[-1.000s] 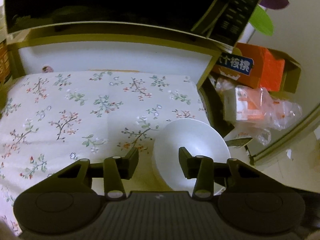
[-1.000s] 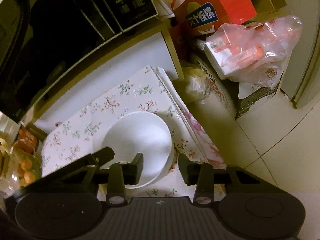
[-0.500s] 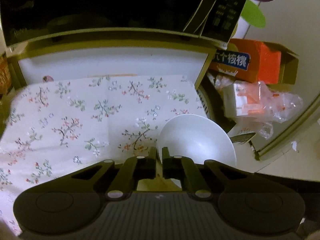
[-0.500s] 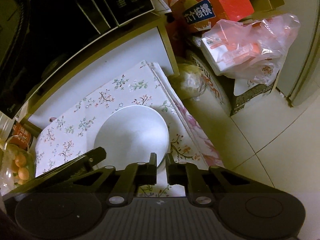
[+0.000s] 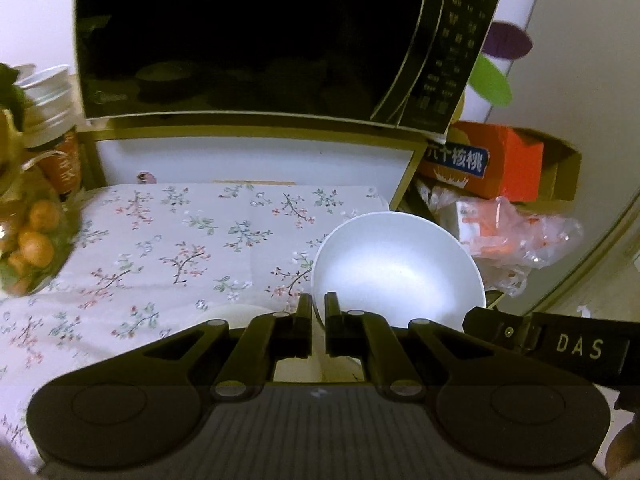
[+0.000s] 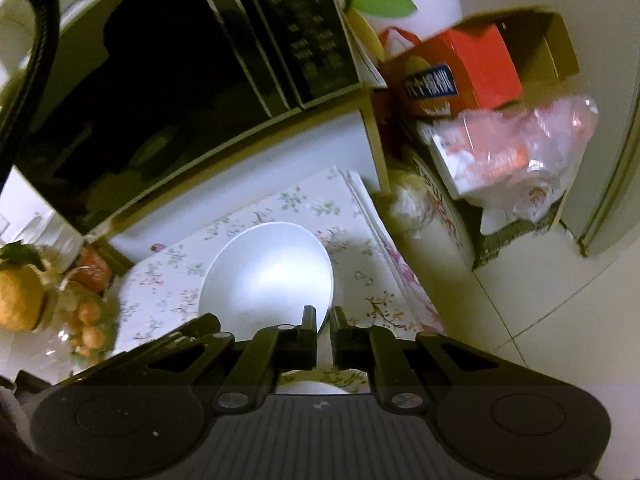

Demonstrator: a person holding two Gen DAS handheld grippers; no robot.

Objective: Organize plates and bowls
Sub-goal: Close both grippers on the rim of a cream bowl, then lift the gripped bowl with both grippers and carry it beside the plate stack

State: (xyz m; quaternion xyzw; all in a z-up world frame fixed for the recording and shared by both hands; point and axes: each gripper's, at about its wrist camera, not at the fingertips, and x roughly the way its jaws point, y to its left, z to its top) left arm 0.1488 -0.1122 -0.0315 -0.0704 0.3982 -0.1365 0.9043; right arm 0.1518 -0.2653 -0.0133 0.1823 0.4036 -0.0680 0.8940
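Left tongs (image 5: 318, 312) are pinched on the near-left rim of the white bowl (image 5: 396, 268); right tongs (image 6: 323, 326) are pinched on its near-right rim. The bowl sits between both tongs, over the right part of the floral-covered worktop (image 5: 180, 240), below the microwave (image 5: 248, 36).

A home kitchen corner; a black microwave (image 5: 248, 36) sits on a shelf above a tabletop (image 5: 160, 248) with a floral cloth; fruit (image 5: 34, 236) and a jar (image 5: 60, 148) stand to one side. Food boxes (image 5: 484, 164) and plastic bags (image 5: 516, 232) are piled by a tiled floor (image 6: 540, 300).
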